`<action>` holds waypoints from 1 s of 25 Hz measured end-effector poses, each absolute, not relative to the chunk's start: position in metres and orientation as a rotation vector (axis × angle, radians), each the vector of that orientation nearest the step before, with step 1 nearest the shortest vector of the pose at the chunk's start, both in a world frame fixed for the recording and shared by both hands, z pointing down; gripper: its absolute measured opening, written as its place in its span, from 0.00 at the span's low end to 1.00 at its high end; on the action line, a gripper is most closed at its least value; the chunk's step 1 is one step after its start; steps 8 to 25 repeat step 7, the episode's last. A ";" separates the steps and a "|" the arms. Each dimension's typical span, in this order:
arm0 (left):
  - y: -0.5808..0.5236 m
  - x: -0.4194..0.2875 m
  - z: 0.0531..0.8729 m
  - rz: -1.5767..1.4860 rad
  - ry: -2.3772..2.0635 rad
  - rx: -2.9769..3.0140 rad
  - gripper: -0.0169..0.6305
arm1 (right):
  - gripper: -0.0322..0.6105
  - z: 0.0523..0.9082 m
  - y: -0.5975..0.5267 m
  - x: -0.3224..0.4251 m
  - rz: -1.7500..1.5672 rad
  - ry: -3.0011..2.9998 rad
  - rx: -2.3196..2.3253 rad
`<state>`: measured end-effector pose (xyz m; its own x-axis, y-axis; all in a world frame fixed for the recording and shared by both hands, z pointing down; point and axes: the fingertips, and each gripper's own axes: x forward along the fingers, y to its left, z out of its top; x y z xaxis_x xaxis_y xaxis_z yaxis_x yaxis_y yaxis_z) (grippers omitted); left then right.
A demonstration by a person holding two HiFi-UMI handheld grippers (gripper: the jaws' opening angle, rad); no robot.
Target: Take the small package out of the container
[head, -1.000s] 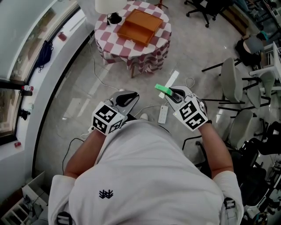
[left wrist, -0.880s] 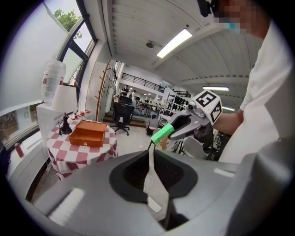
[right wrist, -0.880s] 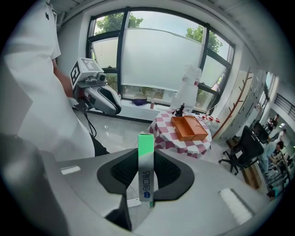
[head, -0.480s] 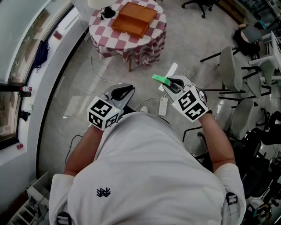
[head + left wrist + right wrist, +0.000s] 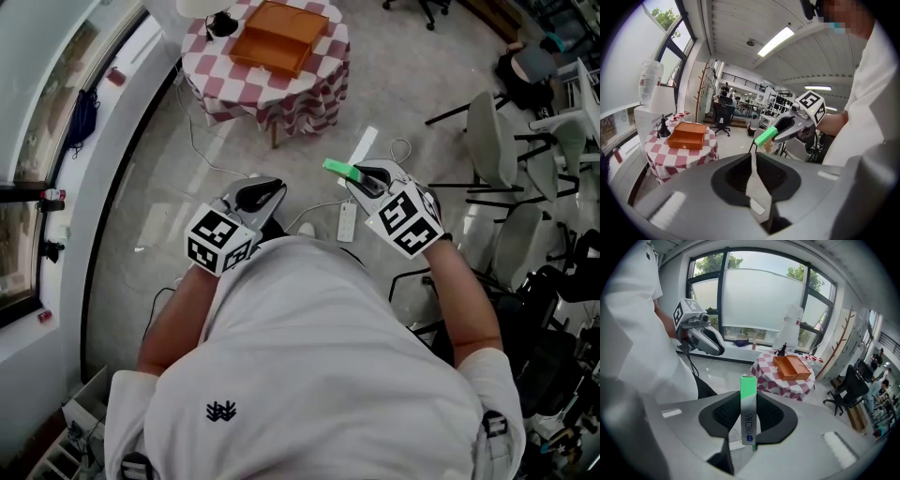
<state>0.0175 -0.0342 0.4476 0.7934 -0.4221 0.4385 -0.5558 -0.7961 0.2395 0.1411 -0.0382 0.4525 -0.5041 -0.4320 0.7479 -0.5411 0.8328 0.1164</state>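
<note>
Ahead, well apart from the person, the surface (image 5: 319, 70), with the container (image 5: 279, 36) on it and a lamp (image 5: 221, 24) just beside, at its left. On the floor (image 5: 187, 159) between surface and person, a power strip (image 5: 345, 221). Above the floor, left gripper (image 5: 272, 190) at left and right gripper (image 5: 359, 180) at right, apart from each other. Small package (image 5: 337, 170) between the right jaws, outside the container, sticking forward. Chairs (image 5: 487, 141) at far right; window ledge (image 5: 56, 187) along the left.
</note>
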 end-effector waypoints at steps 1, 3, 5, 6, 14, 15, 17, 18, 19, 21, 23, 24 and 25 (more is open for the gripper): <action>-0.036 0.019 0.447 0.525 -0.740 2.631 0.16 | 0.19 0.453 -0.040 0.142 0.169 -2.173 0.706; -0.042 0.020 0.445 0.528 -0.740 2.641 0.16 | 0.19 0.453 -0.047 0.143 0.165 -2.173 0.703; -0.049 0.019 0.444 0.525 -0.745 2.641 0.16 | 0.19 0.454 -0.056 0.142 0.166 -2.176 0.701; -0.052 0.018 0.444 0.522 -0.748 2.638 0.16 | 0.19 0.454 -0.060 0.141 0.165 -2.177 0.698; -0.055 0.017 0.445 0.520 -0.752 2.635 0.16 | 0.19 0.454 -0.065 0.140 0.163 -2.179 0.696; -0.055 0.017 0.445 0.520 -0.752 2.635 0.16 | 0.19 0.454 -0.065 0.140 0.163 -2.179 0.696; -0.055 0.017 0.445 0.520 -0.752 2.635 0.16 | 0.19 0.454 -0.065 0.140 0.163 -2.179 0.696; -0.055 0.017 0.445 0.520 -0.752 2.635 0.16 | 0.19 0.454 -0.065 0.140 0.163 -2.179 0.696; -0.055 0.017 0.445 0.520 -0.752 2.635 0.16 | 0.19 0.454 -0.065 0.140 0.163 -2.179 0.696; -0.055 0.017 0.445 0.520 -0.752 2.635 0.16 | 0.19 0.454 -0.065 0.140 0.163 -2.179 0.696; -0.055 0.017 0.445 0.520 -0.752 2.635 0.16 | 0.19 0.454 -0.065 0.140 0.163 -2.179 0.696; -0.055 0.017 0.445 0.520 -0.752 2.635 0.16 | 0.19 0.454 -0.065 0.140 0.163 -2.179 0.696; -0.055 0.017 0.445 0.520 -0.752 2.635 0.16 | 0.19 0.454 -0.065 0.140 0.163 -2.179 0.696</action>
